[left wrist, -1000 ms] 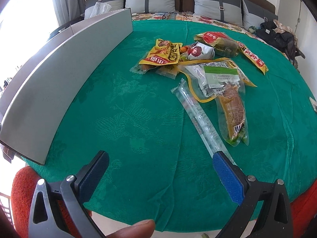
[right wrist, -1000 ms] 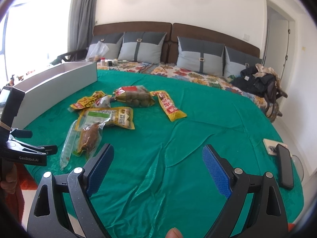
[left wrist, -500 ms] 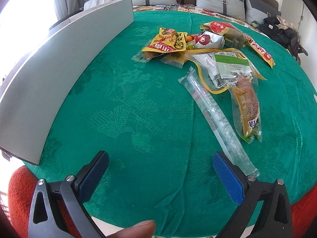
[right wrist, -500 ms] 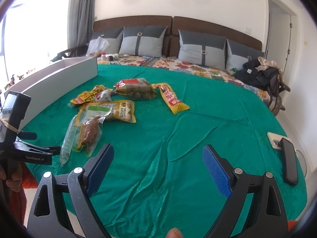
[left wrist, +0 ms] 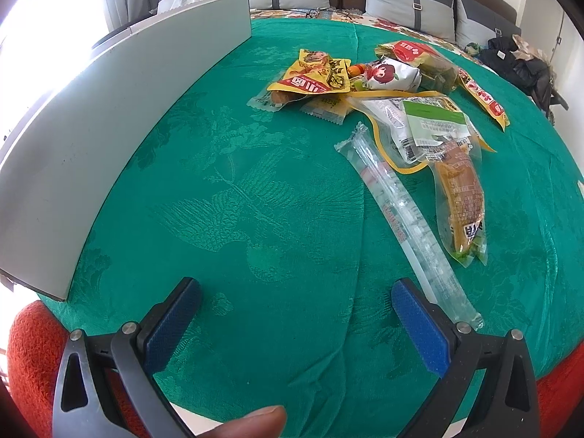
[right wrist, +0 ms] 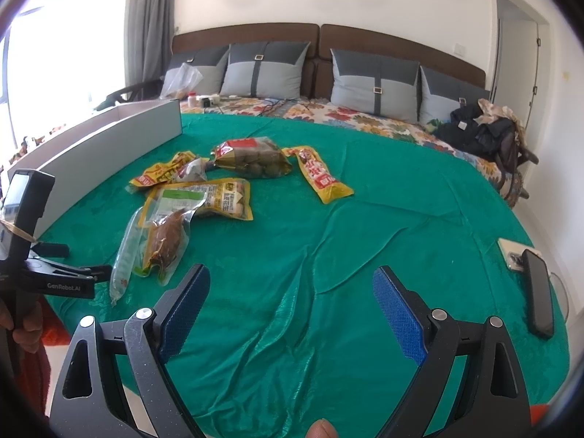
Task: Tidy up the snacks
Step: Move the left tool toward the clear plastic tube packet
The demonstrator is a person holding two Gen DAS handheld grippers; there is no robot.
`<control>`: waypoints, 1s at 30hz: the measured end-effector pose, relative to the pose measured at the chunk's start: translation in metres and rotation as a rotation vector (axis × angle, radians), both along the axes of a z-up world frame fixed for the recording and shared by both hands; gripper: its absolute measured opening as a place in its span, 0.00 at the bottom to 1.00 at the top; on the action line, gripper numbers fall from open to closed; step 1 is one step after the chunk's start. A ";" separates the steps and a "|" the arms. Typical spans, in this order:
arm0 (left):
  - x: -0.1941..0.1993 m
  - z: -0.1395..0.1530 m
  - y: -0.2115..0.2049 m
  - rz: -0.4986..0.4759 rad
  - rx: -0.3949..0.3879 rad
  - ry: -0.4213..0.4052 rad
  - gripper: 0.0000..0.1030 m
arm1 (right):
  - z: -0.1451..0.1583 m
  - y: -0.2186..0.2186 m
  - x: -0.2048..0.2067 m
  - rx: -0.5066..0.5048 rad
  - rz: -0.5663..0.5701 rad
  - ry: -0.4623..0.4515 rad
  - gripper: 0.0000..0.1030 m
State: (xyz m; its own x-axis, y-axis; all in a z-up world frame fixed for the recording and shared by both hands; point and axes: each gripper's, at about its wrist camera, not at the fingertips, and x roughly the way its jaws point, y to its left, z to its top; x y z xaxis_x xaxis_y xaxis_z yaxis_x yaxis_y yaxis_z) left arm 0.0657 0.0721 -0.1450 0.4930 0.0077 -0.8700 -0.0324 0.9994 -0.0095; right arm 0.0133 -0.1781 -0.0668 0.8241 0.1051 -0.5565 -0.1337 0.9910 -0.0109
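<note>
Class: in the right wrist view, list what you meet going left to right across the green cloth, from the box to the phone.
White box → long clear packet → bag of green balls → yellow-and-red sachet → black phone.

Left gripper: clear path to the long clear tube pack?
Probably yes. The left gripper is open and empty, the tube pack lies flat on the green cloth just beyond its right finger, nothing between or on top.

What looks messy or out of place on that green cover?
The snack packets lie in a loose overlapping heap on the green cover, none in the long white box. A black phone sits near the cover's edge. Nothing looks spilled or torn.
</note>
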 end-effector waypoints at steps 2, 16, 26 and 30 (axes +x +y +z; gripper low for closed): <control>0.000 0.000 0.000 -0.003 0.000 -0.001 1.00 | -0.001 -0.001 0.000 0.001 -0.001 0.004 0.90; 0.002 0.000 0.003 -0.035 -0.001 0.015 1.00 | -0.011 -0.014 0.009 0.059 -0.040 0.076 0.90; 0.002 0.020 0.011 -0.080 -0.192 0.039 0.99 | -0.031 -0.013 0.015 0.037 -0.050 0.192 0.90; 0.012 0.034 -0.010 -0.146 -0.183 -0.004 0.99 | -0.032 -0.013 0.016 0.051 -0.047 0.202 0.90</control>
State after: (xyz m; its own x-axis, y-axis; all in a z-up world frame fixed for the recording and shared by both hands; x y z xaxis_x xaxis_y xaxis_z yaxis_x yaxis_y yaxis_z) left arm 0.0775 0.0622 -0.1107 0.4805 -0.2218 -0.8485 0.1126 0.9751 -0.1912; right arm 0.0291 -0.1916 -0.0985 0.7010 0.1011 -0.7060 -0.0815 0.9948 0.0615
